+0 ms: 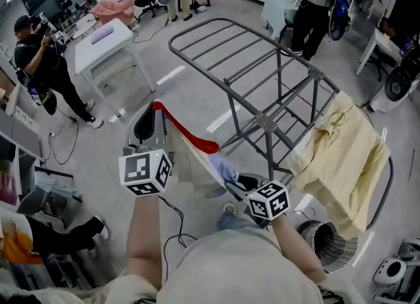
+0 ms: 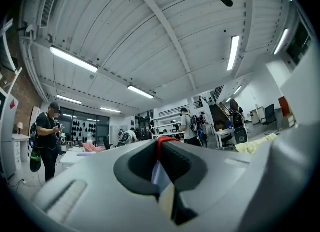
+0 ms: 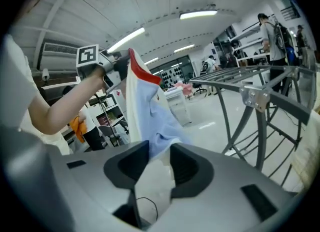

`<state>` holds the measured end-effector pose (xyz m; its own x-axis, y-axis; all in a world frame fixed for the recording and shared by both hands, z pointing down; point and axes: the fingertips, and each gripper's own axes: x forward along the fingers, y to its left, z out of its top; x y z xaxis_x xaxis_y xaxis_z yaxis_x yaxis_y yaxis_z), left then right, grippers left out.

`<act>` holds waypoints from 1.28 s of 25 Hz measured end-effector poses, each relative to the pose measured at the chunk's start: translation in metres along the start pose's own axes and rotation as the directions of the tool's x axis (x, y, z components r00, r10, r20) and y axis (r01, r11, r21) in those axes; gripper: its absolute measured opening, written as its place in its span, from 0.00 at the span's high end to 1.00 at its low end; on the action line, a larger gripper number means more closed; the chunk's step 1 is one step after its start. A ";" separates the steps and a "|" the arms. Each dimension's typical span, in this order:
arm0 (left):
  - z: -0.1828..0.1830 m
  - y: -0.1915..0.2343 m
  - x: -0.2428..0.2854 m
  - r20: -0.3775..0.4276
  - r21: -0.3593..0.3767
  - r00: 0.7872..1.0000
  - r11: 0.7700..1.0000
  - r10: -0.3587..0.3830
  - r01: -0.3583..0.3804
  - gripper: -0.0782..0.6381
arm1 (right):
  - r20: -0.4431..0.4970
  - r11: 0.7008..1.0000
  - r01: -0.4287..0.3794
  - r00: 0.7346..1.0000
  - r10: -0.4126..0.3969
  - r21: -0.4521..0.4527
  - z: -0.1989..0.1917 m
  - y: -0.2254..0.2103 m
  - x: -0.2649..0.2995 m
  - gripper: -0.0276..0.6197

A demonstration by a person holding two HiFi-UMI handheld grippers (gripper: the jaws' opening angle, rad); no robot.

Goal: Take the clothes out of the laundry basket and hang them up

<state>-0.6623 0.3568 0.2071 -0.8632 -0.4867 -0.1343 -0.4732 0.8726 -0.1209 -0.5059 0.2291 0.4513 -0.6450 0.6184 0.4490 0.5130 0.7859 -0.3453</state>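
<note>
A cream and light-blue garment [image 1: 197,158] with a red edge hangs stretched between my two grippers, just in front of the grey drying rack [image 1: 262,66]. The left gripper [image 1: 153,111] is raised and shut on the red edge [image 2: 160,142]. The right gripper [image 1: 240,182] is lower, at the garment's blue end. In the right gripper view its jaws [image 3: 159,156] stand apart, with the blue cloth [image 3: 150,126] lying loosely between them. That view also shows the left gripper [image 3: 120,64] up at the left and the rack [image 3: 250,80] to the right. No laundry basket is in view.
A pale yellow garment [image 1: 344,158] hangs over the rack's right end. A white table [image 1: 105,43] stands at the back left with a person [image 1: 39,66] beside it; another person [image 1: 312,0] stands behind the rack. A silver duct hose [image 1: 328,243] lies by my right.
</note>
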 end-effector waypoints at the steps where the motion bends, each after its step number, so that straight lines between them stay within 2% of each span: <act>1: 0.001 0.003 0.009 0.002 0.012 1.000 1.000 0.001 -0.001 0.86 | -0.004 1.000 -0.014 1.000 0.014 0.007 0.005 -0.005 0.005 0.74; 9: -0.013 0.019 0.072 -0.016 0.049 1.000 0.999 0.008 -0.007 0.86 | 0.062 0.994 -0.083 0.995 0.079 0.076 0.037 -0.046 0.023 0.64; 10: -0.015 0.020 0.077 -0.013 0.048 1.000 0.999 0.006 -0.006 0.86 | 0.064 0.994 -0.088 0.994 0.084 0.069 0.038 -0.049 0.024 0.60; 12: -0.018 0.023 0.088 -0.003 0.043 1.000 0.999 0.001 -0.001 0.86 | 0.033 0.995 -0.097 0.995 0.096 0.036 0.036 -0.053 0.030 0.43; 13: -0.019 0.024 0.094 0.002 0.042 1.000 0.999 -0.006 0.006 0.86 | 0.012 0.996 -0.093 0.996 0.093 0.011 0.035 -0.055 0.033 0.42; 16: -0.015 0.022 0.111 0.011 0.048 0.999 0.998 -0.040 0.039 0.86 | -0.009 0.997 -0.046 0.999 0.046 -0.068 0.049 -0.064 0.043 0.44; 21: -0.018 0.021 0.122 0.008 0.049 0.999 0.998 -0.043 0.042 0.86 | 0.074 0.994 0.005 0.997 0.003 -0.108 0.092 -0.079 0.059 0.55; 27: -0.024 0.069 0.134 0.013 0.055 0.999 0.998 -0.039 0.038 0.86 | 0.079 0.979 0.030 0.997 -0.014 -0.204 0.151 -0.097 0.118 0.62; 32: -0.026 0.116 0.140 0.023 0.063 0.995 0.993 -0.101 0.100 0.86 | 0.086 0.965 0.049 0.996 -0.028 -0.257 0.203 -0.106 0.190 0.69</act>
<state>-0.8427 0.3911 0.1997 -0.8066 -0.5733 -0.1439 -0.5447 0.8155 -0.1956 -0.7977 0.2649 0.4056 -0.7052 0.5947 0.3860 0.6090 0.7869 -0.0997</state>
